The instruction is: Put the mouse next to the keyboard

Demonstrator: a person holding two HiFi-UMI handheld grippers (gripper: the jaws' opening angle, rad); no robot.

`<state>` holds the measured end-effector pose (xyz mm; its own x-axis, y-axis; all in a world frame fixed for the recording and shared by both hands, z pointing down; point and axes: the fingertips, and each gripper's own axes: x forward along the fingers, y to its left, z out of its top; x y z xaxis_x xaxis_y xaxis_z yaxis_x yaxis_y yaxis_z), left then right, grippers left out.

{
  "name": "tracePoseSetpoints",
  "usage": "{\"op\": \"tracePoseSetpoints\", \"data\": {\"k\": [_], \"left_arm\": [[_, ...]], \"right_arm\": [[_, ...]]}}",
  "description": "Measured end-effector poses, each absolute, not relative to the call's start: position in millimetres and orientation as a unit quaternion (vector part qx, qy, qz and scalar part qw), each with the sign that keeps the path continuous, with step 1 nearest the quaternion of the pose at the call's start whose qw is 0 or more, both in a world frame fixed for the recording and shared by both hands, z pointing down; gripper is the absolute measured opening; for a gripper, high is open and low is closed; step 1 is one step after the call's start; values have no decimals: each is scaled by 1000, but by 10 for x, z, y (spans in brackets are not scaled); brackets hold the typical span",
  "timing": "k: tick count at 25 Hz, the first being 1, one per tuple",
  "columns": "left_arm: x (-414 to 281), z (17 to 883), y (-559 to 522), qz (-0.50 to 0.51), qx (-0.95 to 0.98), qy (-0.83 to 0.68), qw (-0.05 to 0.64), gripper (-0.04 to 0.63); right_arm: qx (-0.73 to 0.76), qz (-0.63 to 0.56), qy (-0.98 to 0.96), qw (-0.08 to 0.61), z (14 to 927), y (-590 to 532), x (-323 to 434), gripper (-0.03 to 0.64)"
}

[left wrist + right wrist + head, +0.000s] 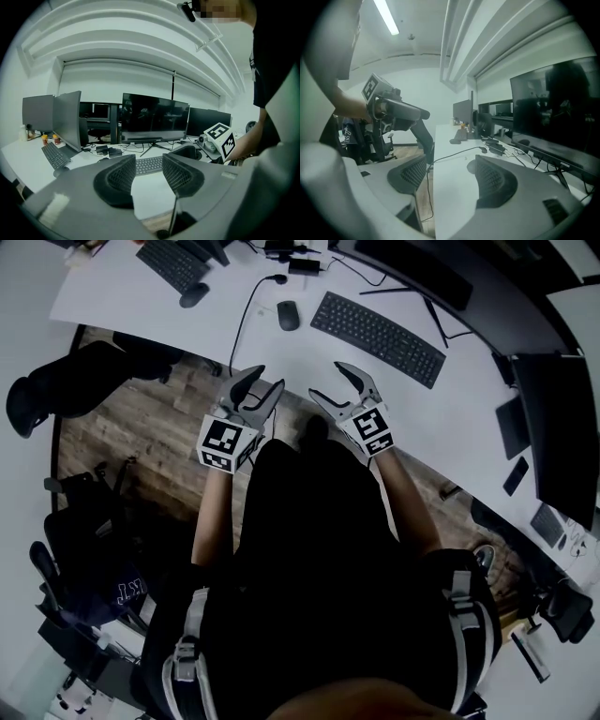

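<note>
Approach step, by judgement. Left gripper [262, 382], right gripper [330, 382]: jaws spread, nothing held. Mouse [288, 315], upper centre, to be reached next.

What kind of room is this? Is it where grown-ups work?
Most likely an office. A long white desk carries a keyboard and a mouse, with a second keyboard further along, and big dark monitors stand in a row behind them.

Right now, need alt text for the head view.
A person holds the left tongs and right tongs, both open and empty, at the near edge of a white desk. Beyond them a dark mouse lies left of a black keyboard.
</note>
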<state>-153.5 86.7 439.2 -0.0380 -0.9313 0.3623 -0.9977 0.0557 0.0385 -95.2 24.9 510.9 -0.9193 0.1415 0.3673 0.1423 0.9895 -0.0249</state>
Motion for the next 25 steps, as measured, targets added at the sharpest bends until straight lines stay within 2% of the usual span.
{"op": "tracePoseSetpoints", "data": {"k": [13,25], "left_arm": [[-1971,4441,807,99,677,-713,156,178],[-2621,4546,524,97,716,-673,160,178]], "right_arm": [[-58,2,-981,185,5139,153,-1326,318],[-11,18,-975,220,5298,10,-1865,316]]}}
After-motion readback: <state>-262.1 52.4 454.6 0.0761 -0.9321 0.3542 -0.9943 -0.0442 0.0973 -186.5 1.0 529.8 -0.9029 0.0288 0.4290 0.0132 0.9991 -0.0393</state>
